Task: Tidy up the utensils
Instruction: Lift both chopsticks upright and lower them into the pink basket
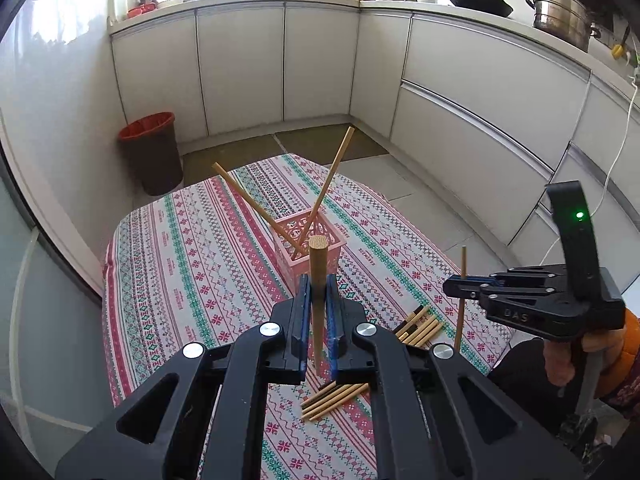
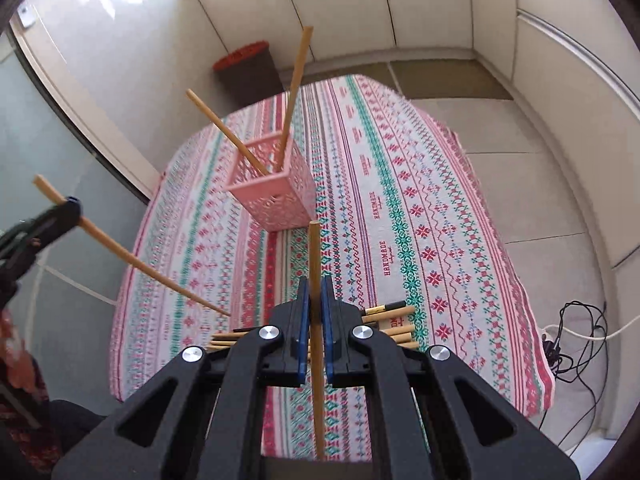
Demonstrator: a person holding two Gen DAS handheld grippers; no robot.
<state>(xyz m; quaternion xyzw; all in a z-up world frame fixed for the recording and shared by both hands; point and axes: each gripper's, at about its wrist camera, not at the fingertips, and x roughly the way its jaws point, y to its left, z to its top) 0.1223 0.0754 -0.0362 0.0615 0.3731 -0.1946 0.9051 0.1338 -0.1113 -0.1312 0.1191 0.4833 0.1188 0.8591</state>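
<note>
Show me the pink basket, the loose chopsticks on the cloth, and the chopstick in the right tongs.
pink basket [image 2: 280, 204]: right wrist view, front wall.
loose chopsticks [image 1: 334, 398]: left wrist view, middle of the bundle.
chopstick in the right tongs [image 2: 315, 264]: right wrist view, upper shaft.

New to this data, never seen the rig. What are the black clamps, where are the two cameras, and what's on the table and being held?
No robot here: a person holds a pair of hand-operated tongs in each hand, with a fisheye camera on each looking along its fingers.

In the left wrist view, the left tongs are shut on one wooden chopstick; the right tongs show at the side.

In the right wrist view, the right tongs are shut on another chopstick.

The patterned tablecloth carries a pink perforated basket with two chopsticks leaning in it, and a loose pile of chopsticks below the tongs.
</note>
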